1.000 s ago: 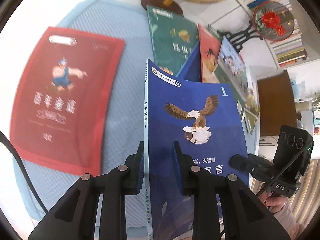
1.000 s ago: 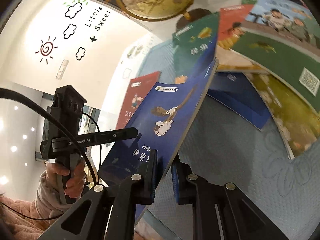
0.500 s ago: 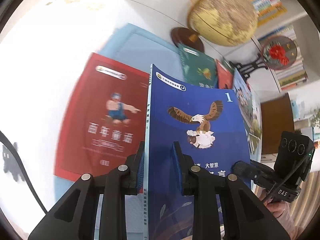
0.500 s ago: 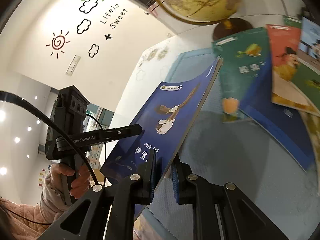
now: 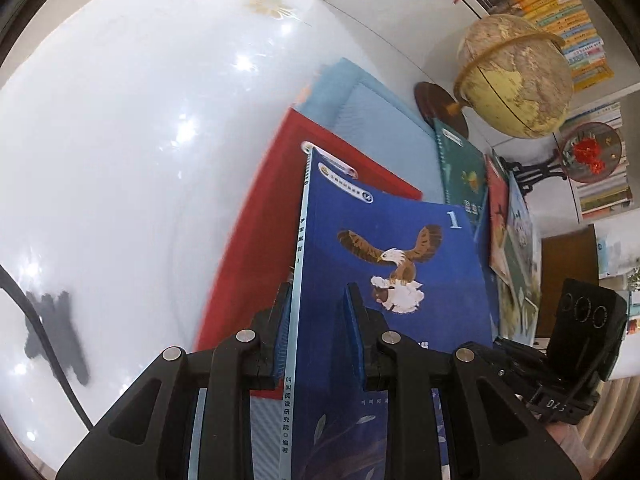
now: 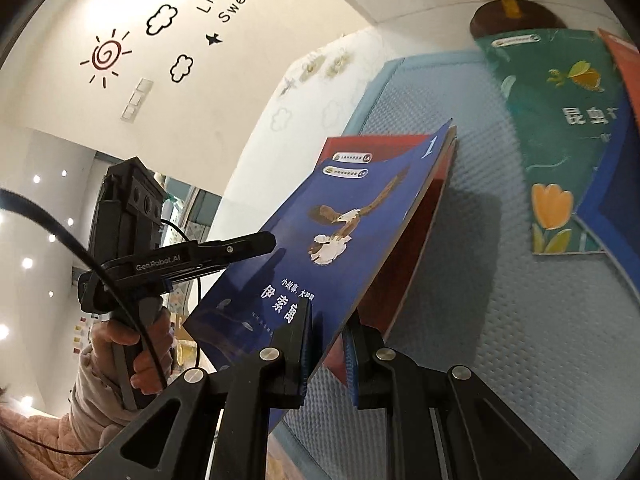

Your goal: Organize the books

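Both grippers pinch the blue book, the landmark here. The left gripper clamps its spine edge near the bottom, one pad on the back and one on the front cover. The right gripper nips the opposite long edge, also near the bottom, with its pads closed on the cover and the back. The book hangs tilted in the air, eagle cover facing up.

Directly below and behind the blue book lies the red book, flat on the pale blue mat; its top corner and left side show past the blue cover. To the right of the blue book, farther along the mat, lies a green book, overlapping other books fanned beside it. Beyond the green book stands a globe on a dark round base. A white table spreads to the left of the blue book.
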Tool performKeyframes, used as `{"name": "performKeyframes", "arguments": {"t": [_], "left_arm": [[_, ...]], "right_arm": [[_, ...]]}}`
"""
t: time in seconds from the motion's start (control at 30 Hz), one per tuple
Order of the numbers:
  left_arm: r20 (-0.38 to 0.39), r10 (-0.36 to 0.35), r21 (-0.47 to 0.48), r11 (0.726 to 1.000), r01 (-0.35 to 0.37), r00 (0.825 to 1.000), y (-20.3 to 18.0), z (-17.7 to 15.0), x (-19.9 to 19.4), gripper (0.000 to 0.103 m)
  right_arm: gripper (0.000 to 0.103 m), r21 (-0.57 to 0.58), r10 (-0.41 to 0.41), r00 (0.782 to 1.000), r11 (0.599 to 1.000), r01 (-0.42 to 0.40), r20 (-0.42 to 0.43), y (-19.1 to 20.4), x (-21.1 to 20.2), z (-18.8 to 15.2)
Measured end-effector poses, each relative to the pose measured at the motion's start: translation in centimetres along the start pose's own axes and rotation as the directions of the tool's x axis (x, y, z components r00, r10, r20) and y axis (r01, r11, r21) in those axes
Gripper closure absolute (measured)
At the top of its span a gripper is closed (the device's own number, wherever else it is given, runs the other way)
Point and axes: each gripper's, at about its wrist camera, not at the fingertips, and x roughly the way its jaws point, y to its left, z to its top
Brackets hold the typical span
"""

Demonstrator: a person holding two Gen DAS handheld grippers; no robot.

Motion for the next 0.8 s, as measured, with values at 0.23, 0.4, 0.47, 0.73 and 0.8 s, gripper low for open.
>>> {"name": "performKeyframes", "arguments": {"t": [0.23,0.4,0.47,0.73,0.8], "left_arm": [[0.000,0.020,-0.021,1.000,-0.020,1.000,2.2,1.5,1.1,0.081],[-0.013,0.014,-0.052,0.999,-0.014,1.000,3.2,2.0,2.1,0.081],[-0.016,0.028,-0.046,0.999,-0.029,0.999,3.2,2.2,2.6,0.081],[-0.016,0.087,0.003,0.996,-0.087,0.996,2.5,2.9,2.9,0.080],[-0.016,0.126,0.018,0.992,-0.125,0.992,2.3,3.0,2.8,0.079]], "right_arm": [[0.089,-0.015,-0.034,0.999,0.999,0.034,-0.002,0.0,1.9,0.7],[0.089,-0.015,-0.105,0.994,0.994,0.105,-0.006,-0.2,3.2,0.1],[0.089,0.001,-0.134,0.991,0.991,0.134,-0.006,-0.6,3.7,-0.2],[0.087,0.054,-0.192,0.981,0.980,0.191,0.017,-0.9,4.1,-0.5],[0.087,0.048,-0.200,0.980,0.979,0.200,0.013,-0.8,4.2,-0.5]]}}
